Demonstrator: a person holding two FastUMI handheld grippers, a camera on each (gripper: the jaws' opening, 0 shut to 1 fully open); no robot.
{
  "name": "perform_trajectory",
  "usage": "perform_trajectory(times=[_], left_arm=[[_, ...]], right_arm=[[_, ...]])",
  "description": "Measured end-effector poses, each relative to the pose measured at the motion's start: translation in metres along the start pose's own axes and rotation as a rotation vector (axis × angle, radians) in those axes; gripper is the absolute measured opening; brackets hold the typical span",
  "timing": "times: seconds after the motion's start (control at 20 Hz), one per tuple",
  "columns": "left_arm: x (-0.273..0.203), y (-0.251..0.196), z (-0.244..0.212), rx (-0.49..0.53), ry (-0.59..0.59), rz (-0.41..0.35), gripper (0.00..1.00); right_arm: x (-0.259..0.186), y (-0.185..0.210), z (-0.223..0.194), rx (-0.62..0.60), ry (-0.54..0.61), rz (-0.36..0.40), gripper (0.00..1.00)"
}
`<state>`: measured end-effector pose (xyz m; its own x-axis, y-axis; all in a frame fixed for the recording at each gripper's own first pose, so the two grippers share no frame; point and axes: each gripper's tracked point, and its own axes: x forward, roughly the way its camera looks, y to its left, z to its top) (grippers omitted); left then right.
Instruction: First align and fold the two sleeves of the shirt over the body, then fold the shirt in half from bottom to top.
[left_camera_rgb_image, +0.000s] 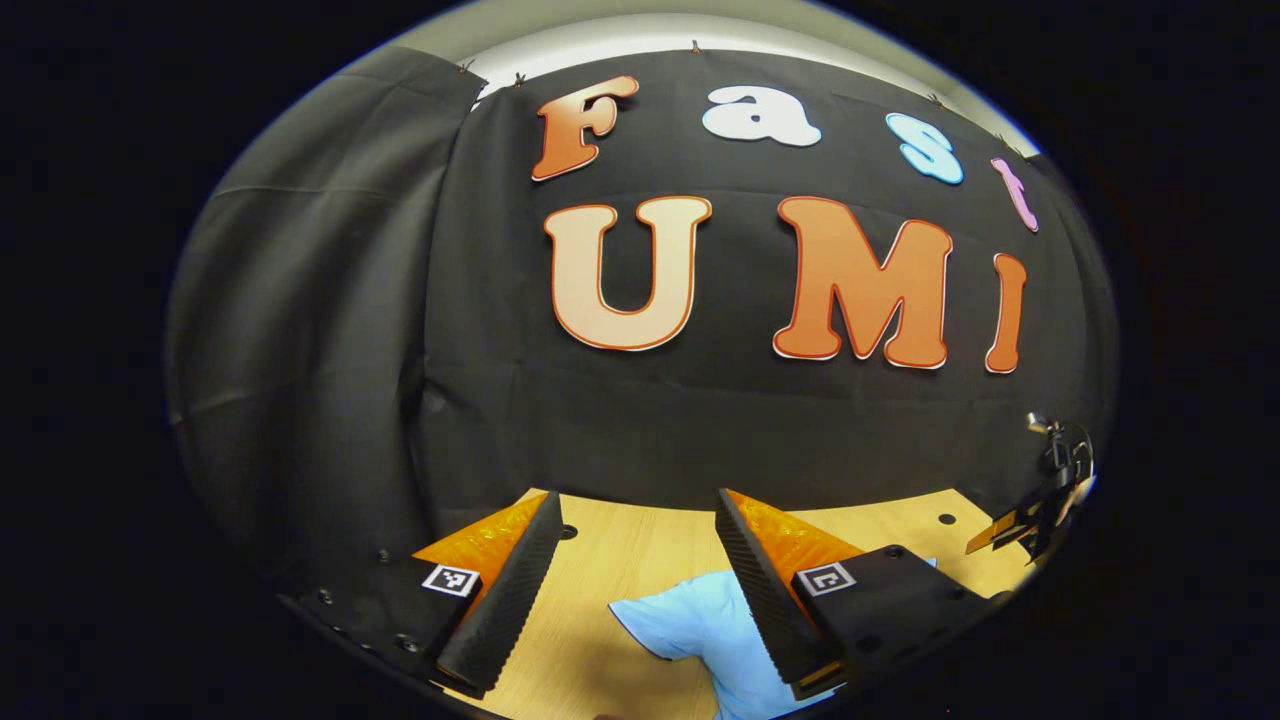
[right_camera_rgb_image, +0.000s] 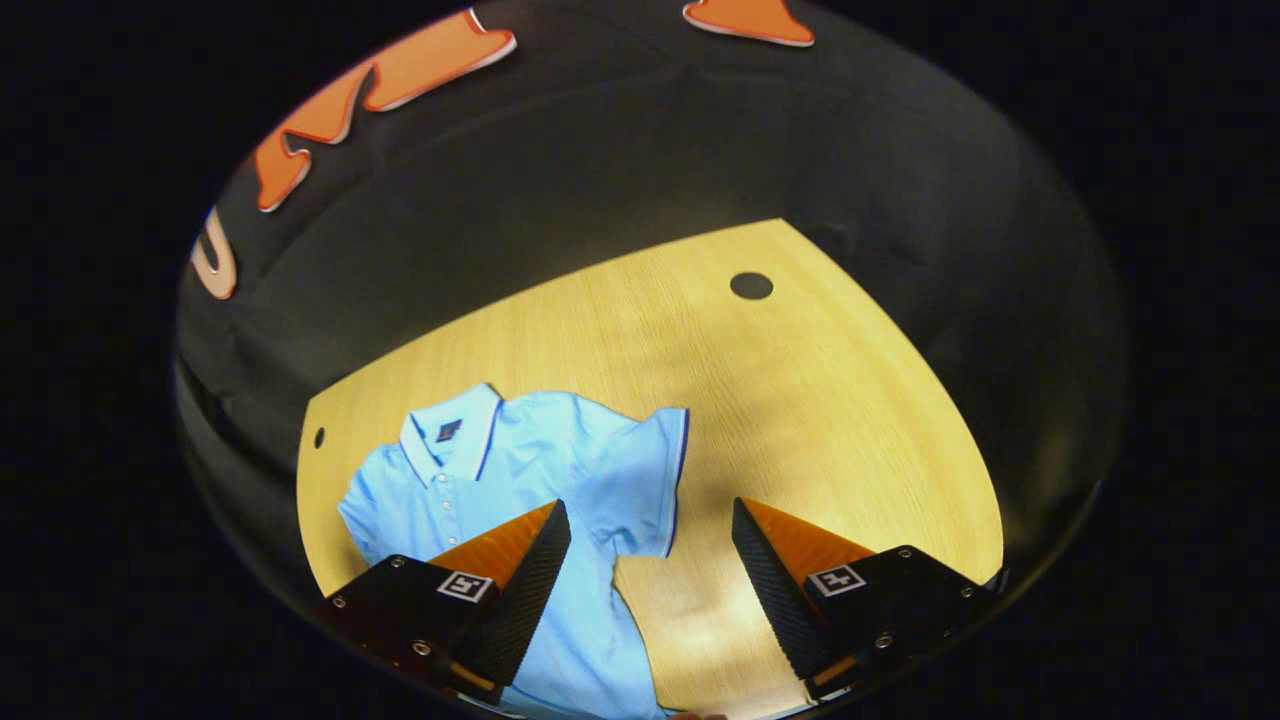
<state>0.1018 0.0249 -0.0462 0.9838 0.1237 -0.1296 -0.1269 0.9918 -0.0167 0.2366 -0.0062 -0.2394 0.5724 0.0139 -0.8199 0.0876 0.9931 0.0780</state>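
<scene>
A light blue polo shirt (right_camera_rgb_image: 540, 470) lies flat on the wooden table (right_camera_rgb_image: 800, 400), collar toward the back wall, both short sleeves spread out. My right gripper (right_camera_rgb_image: 650, 545) hovers open above the shirt's right sleeve (right_camera_rgb_image: 655, 470) and side, nothing between its fingers. In the left gripper view a sleeve of the same shirt (left_camera_rgb_image: 690, 625) lies on the table (left_camera_rgb_image: 640, 550) below my left gripper (left_camera_rgb_image: 635, 575), which is open and held above it. The other gripper (left_camera_rgb_image: 1040, 510) shows small at the far right edge of that view.
Black cloth walls close the booth behind and beside the table. Small round holes (right_camera_rgb_image: 751, 285) sit in the tabletop near its far corners. Bare wood stretches to the right of the shirt.
</scene>
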Motion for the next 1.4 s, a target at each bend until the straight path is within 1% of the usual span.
perform_trajectory(times=[0.15, 0.25, 0.3, 0.4, 0.55, 0.65, 0.7, 0.75, 0.8, 0.85, 0.9, 0.95, 1.0, 1.05, 1.15, 1.25, 1.3, 1.4], left_arm=[[0.005, 0.009, 0.002, 0.024, 0.001, 0.020, 0.99], [0.006, 0.016, -0.001, 0.037, 0.013, 0.045, 1.00], [0.006, 0.018, -0.001, 0.036, 0.014, 0.053, 1.00], [0.006, 0.020, -0.002, 0.036, 0.017, 0.063, 0.99], [0.008, 0.023, -0.006, 0.039, 0.033, 0.078, 1.00], [0.009, 0.023, -0.010, 0.020, 0.043, 0.082, 0.99], [0.010, 0.020, -0.013, 0.006, 0.050, 0.079, 0.99], [0.011, 0.017, -0.015, -0.001, 0.057, 0.074, 0.99], [0.010, 0.014, -0.017, -0.003, 0.061, 0.072, 1.00], [0.010, 0.012, -0.016, 0.000, 0.062, 0.071, 0.99], [0.009, 0.011, -0.015, 0.002, 0.060, 0.070, 0.99], [0.009, 0.011, -0.014, 0.004, 0.057, 0.070, 1.00], [0.006, 0.011, -0.014, 0.003, 0.057, 0.072, 1.00], [0.004, 0.012, -0.014, 0.002, 0.058, 0.075, 0.99], [-0.002, 0.016, -0.015, -0.003, 0.061, 0.086, 0.99], [-0.006, 0.022, -0.017, -0.010, 0.061, 0.092, 0.99], [-0.009, 0.024, -0.018, -0.012, 0.060, 0.096, 1.00], [-0.012, 0.032, -0.017, -0.034, 0.053, 0.107, 0.99]], right_arm=[[0.043, -0.004, -0.001, 0.071, 0.103, -0.033, 0.99], [0.068, -0.014, -0.003, 0.073, 0.145, -0.081, 0.99], [0.078, -0.013, -0.007, 0.075, 0.165, -0.094, 0.99], [0.090, -0.017, -0.012, 0.078, 0.193, -0.116, 0.99], [0.097, -0.023, -0.021, 0.056, 0.237, -0.146, 0.99], [0.099, -0.023, -0.020, 0.041, 0.228, -0.147, 0.97], [0.096, -0.026, -0.018, 0.024, 0.223, -0.166, 0.98], [0.099, -0.029, -0.020, 0.004, 0.224, -0.179, 0.94], [0.099, -0.027, -0.020, -0.010, 0.215, -0.175, 0.88], [0.101, -0.026, -0.018, -0.024, 0.204, -0.171, 0.78], [0.100, -0.027, -0.017, -0.031, 0.195, -0.168, 0.72], [0.099, -0.027, -0.015, -0.034, 0.189, -0.165, 0.57], [0.099, -0.026, -0.014, -0.031, 0.185, -0.163, 0.36], [0.100, -0.025, -0.013, -0.027, 0.180, -0.161, 0.23], [0.100, -0.023, -0.011, -0.032, 0.173, -0.154, 0.06], [0.099, -0.017, -0.009, -0.024, 0.171, -0.115, 0.01], [0.095, -0.015, -0.009, -0.012, 0.172, -0.112, 0.01], [0.083, -0.007, 0.002, -0.007, 0.131, -0.091, 0.01]])
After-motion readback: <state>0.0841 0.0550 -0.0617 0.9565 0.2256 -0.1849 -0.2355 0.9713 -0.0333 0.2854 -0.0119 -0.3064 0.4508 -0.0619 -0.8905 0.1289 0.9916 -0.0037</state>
